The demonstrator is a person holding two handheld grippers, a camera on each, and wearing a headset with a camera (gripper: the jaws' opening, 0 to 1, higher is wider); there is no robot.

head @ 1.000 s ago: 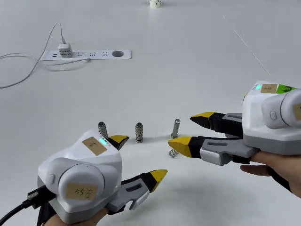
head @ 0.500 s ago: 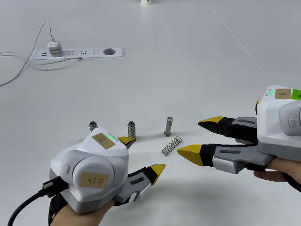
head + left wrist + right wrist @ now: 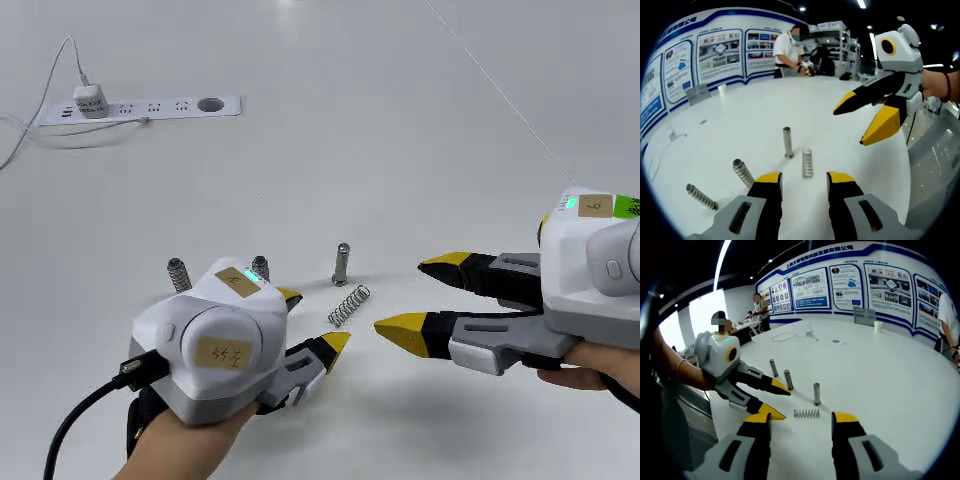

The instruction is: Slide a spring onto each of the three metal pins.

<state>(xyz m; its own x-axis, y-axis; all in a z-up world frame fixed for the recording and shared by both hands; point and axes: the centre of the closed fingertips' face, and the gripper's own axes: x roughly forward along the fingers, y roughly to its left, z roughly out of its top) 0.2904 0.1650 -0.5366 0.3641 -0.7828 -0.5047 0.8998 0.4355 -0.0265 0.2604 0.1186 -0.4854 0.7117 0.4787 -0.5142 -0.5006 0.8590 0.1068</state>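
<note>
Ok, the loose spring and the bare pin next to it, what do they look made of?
Loose spring: thin coiled wire, silvery grey with small glints, so probably steel. It lies on its side on the white table. Bare pin: a solid upright cylinder, satin grey with a soft highlight down its side, so likely metal. The alloy or plating cannot be told.

white left gripper (image 3: 314,320) and right gripper (image 3: 408,295), yellow-tipped black jaws, tan labels, black cable (image 3: 82,421).
</note>
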